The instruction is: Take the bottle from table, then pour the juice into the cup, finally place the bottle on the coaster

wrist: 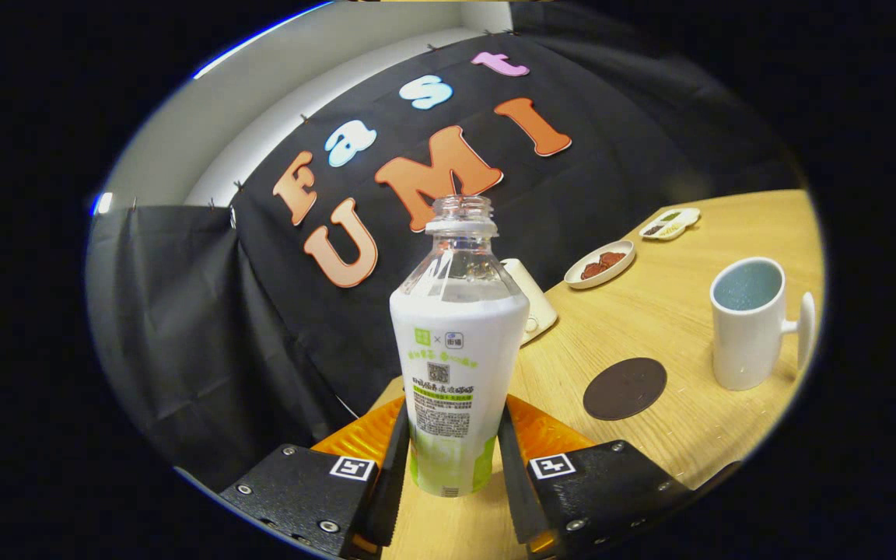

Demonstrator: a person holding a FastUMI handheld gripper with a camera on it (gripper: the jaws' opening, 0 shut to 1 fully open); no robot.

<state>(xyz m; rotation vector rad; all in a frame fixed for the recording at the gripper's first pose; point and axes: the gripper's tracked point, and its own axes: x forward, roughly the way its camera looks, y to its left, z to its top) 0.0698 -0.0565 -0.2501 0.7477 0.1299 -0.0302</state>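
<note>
1. The claw (452,459) stood with its two fingers (393,459) close on either side of the bottle (456,365), low on its body. Both fingers appeared to press the label; the grip looked clamped, with no gap visible on either side.
2. The bottle was upright between the fingers, its cap off and the neck open. The upper part was clear, the lower part wrapped in a white and green label. Its base sat at or just above the surface (697,435); contact could not be told.
3. Count: one bottle, one cup (751,327), one coaster (624,388), one small round dish (600,264), one small divided tray (670,223), one pale object (532,307) partly hidden behind the bottle.
4. The cup was white with a handle on its far right side, upright, its inside bluish. It stood beyond the fingers to the right, near the coaster but apart from it.
5. The coaster was dark, round, flat and bare, lying between the bottle and the cup.
6. The dish held something reddish brown; the tray beyond it held small dark and pale bits, too small to identify.
7. The surface was light wood. A black cloth wall (183,327) hung behind it, with a pale wall above.
</note>
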